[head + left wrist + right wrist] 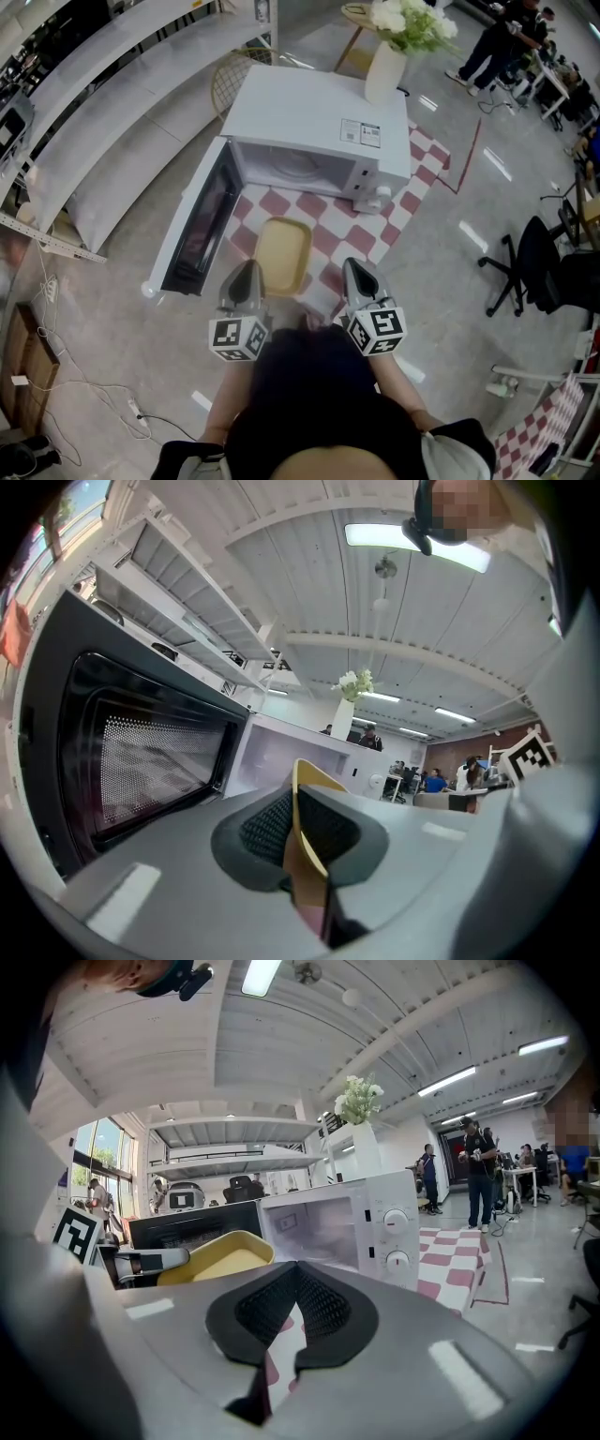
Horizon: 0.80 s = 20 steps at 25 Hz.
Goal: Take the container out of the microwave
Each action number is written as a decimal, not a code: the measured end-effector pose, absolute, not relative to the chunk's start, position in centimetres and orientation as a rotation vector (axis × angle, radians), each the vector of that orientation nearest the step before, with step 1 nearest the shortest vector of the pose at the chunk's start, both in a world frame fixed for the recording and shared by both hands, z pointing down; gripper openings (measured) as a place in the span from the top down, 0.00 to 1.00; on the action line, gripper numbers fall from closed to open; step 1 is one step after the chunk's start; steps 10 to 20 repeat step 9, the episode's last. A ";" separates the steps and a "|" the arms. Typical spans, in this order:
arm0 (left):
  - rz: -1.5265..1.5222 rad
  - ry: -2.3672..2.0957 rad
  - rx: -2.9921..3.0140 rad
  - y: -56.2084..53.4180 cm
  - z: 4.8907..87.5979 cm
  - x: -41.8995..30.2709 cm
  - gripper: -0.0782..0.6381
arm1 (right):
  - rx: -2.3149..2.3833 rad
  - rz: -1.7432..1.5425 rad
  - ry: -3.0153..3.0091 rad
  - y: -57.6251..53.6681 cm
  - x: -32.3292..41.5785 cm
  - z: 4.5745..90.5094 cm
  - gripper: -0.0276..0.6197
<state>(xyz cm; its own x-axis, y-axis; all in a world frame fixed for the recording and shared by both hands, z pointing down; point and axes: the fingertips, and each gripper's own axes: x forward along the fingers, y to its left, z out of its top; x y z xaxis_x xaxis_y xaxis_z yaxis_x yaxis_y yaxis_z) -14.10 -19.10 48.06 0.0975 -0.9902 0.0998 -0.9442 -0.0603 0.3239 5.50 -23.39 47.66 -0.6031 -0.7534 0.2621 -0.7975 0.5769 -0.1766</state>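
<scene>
2 claws | left claw (pixel 296 808) clamped on yellow container (pixel 283 251) rim | right claw (pixel 296 1274) closed, empty

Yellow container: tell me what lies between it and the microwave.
Only a bare strip of checkered cloth lies between the yellow container and the microwave; the head view shows it.

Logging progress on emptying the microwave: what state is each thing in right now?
Microwave door: swung wide open.
Microwave: no container inside.
Container: out, in front of the microwave over the checked cloth, empty.
Left gripper: fingers shut on the container's rim.
Right gripper: fingers shut, holding nothing.
Vase: upright, holding flowers.
</scene>
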 end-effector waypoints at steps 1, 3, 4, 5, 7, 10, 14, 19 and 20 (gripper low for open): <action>-0.212 -1.910 2.073 -19.1 48.1 -14.1 0.85 | 1.309 0.419 -2.646 -23.3 5.4 47.7 0.96; -0.210 -1.908 2.071 -19.0 48.2 -14.1 0.85 | 1.303 0.421 -2.647 -23.1 5.2 47.7 0.96; -0.208 -1.908 2.070 -18.9 48.2 -14.1 0.85 | 1.301 0.420 -2.648 -23.0 5.1 47.7 0.96; -0.208 -1.908 2.069 -18.9 48.2 -14.1 0.85 | 1.299 0.417 -2.649 -23.0 5.0 47.7 0.96; -0.207 -1.907 2.066 -18.9 48.3 -14.2 0.85 | 1.295 0.405 -2.648 -22.9 4.9 47.7 0.96; -0.205 -1.906 2.063 -18.8 48.4 -14.2 0.85 | 1.290 0.390 -2.645 -22.8 4.8 47.7 0.96; -0.205 -1.906 2.063 -18.8 48.4 -14.2 0.85 | 1.290 0.390 -2.645 -22.8 4.8 47.7 0.96; -0.205 -1.906 2.063 -18.8 48.4 -14.2 0.85 | 1.290 0.390 -2.645 -22.8 4.8 47.7 0.96; -0.205 -1.906 2.063 -18.8 48.4 -14.2 0.85 | 1.290 0.390 -2.645 -22.8 4.8 47.7 0.96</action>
